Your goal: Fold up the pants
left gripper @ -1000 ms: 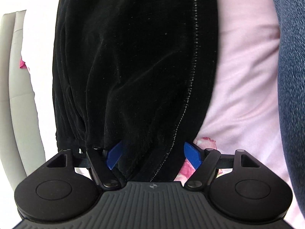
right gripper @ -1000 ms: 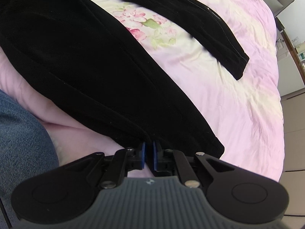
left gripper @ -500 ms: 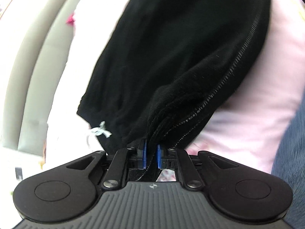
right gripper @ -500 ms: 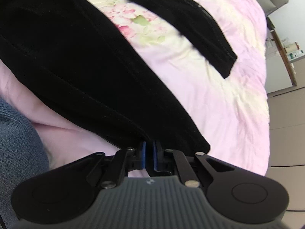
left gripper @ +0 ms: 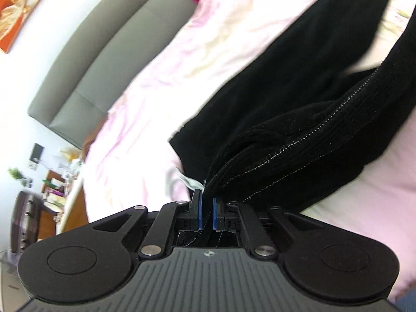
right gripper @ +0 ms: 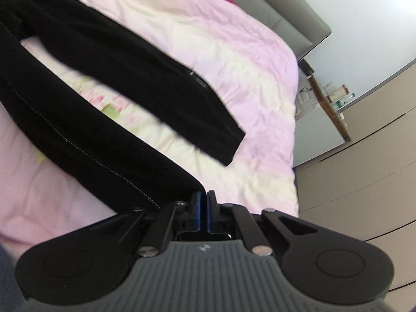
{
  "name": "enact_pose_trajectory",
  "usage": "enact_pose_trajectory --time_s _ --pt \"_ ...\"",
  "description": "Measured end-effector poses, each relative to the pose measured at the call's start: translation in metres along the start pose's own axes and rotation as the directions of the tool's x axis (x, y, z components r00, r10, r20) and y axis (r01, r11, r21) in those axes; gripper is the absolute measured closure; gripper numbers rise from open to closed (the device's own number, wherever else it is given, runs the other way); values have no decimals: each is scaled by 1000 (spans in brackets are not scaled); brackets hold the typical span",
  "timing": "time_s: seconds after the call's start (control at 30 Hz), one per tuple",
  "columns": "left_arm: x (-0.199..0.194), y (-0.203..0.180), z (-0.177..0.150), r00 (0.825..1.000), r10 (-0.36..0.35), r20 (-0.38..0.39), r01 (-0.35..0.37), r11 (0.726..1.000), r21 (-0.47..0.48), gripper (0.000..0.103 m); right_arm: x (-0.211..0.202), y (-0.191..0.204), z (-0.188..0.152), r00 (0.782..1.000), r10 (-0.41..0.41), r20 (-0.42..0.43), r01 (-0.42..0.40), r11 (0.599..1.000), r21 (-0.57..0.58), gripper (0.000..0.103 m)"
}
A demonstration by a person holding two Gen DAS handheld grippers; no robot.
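Pants (right gripper: 109, 119) lying on pink bedspread (right gripper: 234, 65), long axis running ahead-left from right gripper (right gripper: 202, 213), clenching near leg's hem. Left gripper (left gripper: 206, 213) pinching waistband fabric. Far leg (right gripper: 145, 78) lying ahead of right gripper, apart from near leg.

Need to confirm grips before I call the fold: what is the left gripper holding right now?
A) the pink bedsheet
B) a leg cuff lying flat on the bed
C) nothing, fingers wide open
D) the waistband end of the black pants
D: the left gripper is shut on bunched, stitched fabric of the black pants, beside the white drawstring.
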State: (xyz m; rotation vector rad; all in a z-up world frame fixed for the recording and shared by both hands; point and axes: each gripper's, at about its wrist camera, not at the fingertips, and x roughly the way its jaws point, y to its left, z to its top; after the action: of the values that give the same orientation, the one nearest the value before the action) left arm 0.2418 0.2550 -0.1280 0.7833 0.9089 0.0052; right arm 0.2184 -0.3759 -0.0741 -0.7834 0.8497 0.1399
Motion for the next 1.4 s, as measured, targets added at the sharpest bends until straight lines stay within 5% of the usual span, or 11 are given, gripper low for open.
enact_pose_trajectory --time_s 0.4,0.6,0.87,1.1,1.27,1.4 --pt "127 75 102 983 159 -89 -164 985 -51 95 115 -64 120 998 -41 38 39 997 65 103" --pt "108 0 126 962 144 -231 -154 988 -23 95 214 -59 173 999 -22 -24 24 998 63 103" --pt "122 -26 116 955 63 -291 -93 991 -92 96 306 -27 181 987 17 -159 -12 999 33 103" --pt "69 15 104 981 60 -186 -96 978 -187 95 288 -43 186 995 3 -96 7 995 99 103" --pt "116 9 121 971 43 -233 -93 974 -206 95 312 -54 209 992 26 -125 -9 990 140 103" --pt "149 1 126 967 26 -253 -106 946 -307 92 346 -31 219 985 -18 -174 39 992 119 103"
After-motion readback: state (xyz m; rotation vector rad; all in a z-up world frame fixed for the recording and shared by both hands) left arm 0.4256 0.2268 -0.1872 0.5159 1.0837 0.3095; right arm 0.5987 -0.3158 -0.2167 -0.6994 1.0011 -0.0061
